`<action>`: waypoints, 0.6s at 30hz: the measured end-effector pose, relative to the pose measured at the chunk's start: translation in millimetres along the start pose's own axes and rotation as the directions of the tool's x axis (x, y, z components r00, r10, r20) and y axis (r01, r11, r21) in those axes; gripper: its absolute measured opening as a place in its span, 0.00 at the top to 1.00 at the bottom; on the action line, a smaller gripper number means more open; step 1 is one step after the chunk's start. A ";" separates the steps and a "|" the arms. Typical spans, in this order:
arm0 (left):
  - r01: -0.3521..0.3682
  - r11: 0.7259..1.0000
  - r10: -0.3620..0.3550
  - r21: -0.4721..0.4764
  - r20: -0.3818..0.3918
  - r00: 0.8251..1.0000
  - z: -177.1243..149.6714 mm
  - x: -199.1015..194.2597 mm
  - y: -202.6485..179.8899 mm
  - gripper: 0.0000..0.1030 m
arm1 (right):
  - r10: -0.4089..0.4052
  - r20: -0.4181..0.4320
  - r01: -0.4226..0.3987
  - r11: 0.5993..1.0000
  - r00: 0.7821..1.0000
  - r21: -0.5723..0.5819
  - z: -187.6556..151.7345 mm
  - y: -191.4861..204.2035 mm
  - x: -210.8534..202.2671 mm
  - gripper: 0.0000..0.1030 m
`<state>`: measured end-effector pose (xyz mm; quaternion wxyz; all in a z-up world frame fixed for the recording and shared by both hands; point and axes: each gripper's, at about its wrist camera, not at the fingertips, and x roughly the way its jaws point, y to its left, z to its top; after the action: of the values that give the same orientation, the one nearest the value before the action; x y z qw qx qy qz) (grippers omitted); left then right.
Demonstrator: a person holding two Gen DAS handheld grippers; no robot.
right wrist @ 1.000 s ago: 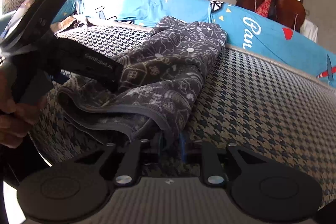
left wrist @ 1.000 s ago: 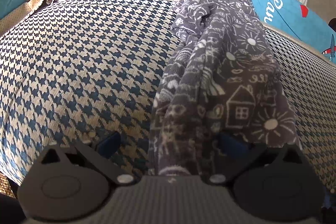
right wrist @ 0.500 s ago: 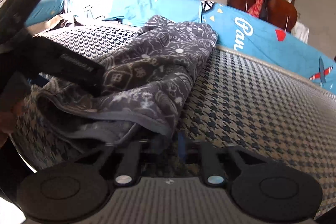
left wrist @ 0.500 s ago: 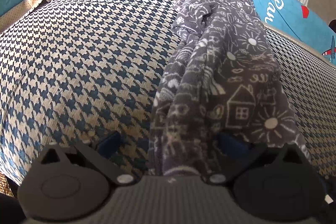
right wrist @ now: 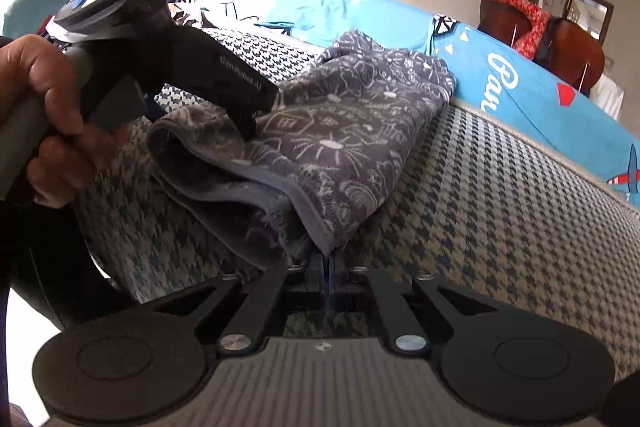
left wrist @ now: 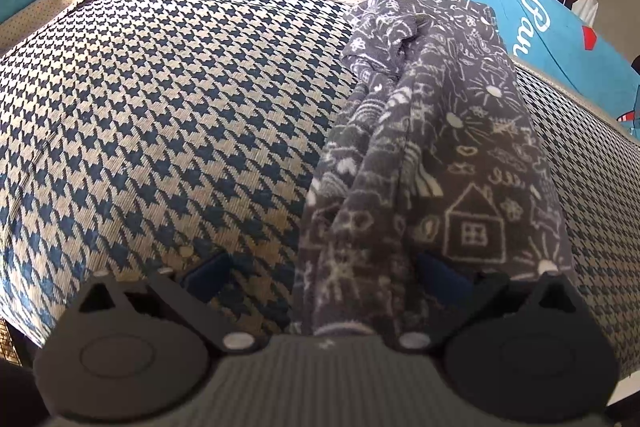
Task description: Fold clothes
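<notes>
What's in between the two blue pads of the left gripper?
In the left wrist view, the near end of the grey doodle-print garment and some bare houndstooth cover lie between the open left gripper's pads.

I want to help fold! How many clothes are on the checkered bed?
1. The grey doodle-print garment lies bunched on the checkered cover, near its right side in the left camera's view. More could be hidden outside the views.
</notes>
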<state>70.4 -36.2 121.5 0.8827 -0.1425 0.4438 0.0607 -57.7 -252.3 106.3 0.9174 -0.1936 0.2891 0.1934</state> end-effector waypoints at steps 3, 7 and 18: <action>-0.001 1.000 0.001 -0.007 0.000 1.000 0.4 -0.7 1.8 0.00 | 0.002 -0.010 -0.002 1.000 1.000 -0.004 -2.7 2.5 -1.9 0.96; -0.005 1.000 0.005 -0.006 0.002 1.000 0.1 -2.2 1.8 0.00 | -0.011 -0.027 0.011 1.000 1.000 -0.006 -5.5 3.6 -2.9 0.96; -0.005 1.000 0.005 -0.004 0.013 1.000 0.3 -4.5 -3.2 0.00 | -0.022 0.046 0.016 0.990 0.999 0.141 9.3 -15.2 -22.7 0.97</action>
<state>68.6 -39.0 125.9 0.8850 -0.1428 0.4384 0.0647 -63.6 -266.4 130.8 0.9371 -0.1266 0.2783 0.1683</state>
